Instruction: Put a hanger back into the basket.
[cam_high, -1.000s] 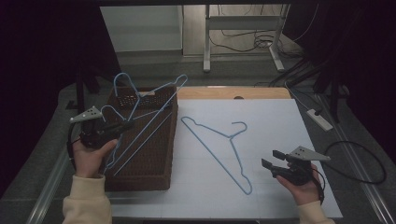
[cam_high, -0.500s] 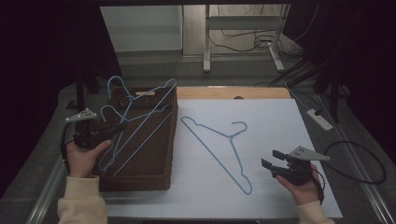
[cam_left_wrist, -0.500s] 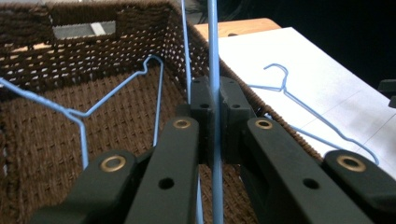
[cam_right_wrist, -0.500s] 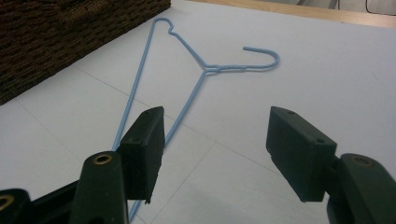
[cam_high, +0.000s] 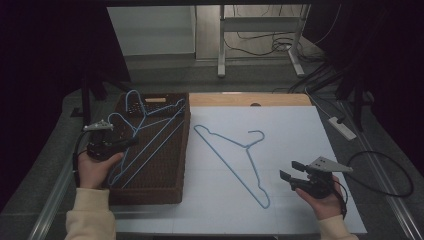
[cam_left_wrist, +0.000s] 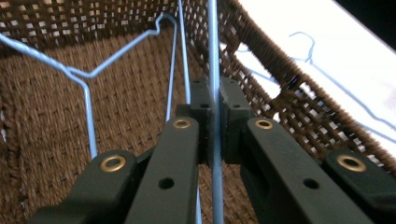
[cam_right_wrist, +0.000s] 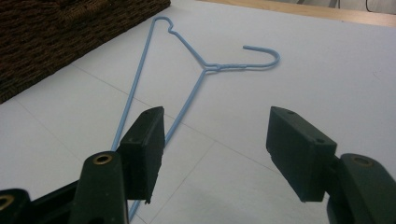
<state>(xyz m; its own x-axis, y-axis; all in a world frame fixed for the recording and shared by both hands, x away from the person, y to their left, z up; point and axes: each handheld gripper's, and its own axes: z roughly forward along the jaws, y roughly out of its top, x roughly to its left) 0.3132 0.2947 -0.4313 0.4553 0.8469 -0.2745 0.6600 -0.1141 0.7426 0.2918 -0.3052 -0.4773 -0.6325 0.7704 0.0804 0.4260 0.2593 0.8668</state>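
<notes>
At the left, the left gripper (cam_high: 131, 142) has its jaws clamped tight on the wire of a blue hanger (cam_high: 150, 131). In the left gripper view the thin blue wire (cam_left_wrist: 213, 93) runs straight up between the two black pads (cam_left_wrist: 202, 102), pinched near their tips, so the frame cannot slip or swing while the hand carries it. That held hanger sits over the woven brown basket (cam_high: 150, 192), its hook up near the far rim; a second blue wire hanger (cam_left_wrist: 86, 88) lies just left of the jaws on the basket floor. The low, angled hold suggests the hanger is being laid into the basket or drawn out of it; which of the two cannot be told.

Right of the basket, on the white sheet (cam_high: 300, 130), a loose hanger (cam_high: 235, 160) lies flat, its hook pointing away from the basket.

Farther right, the right gripper (cam_high: 290, 170) rests in its hand with jaws standing wide apart and nothing between them. In the right gripper view the loose hanger (cam_right_wrist: 187, 88) stretches ahead of the jaws, one long side passing just beside the left-hand pad (cam_right_wrist: 147, 149) without touching it. That open stance, aimed along the wire, reads as readiness to take this hanger.
</notes>
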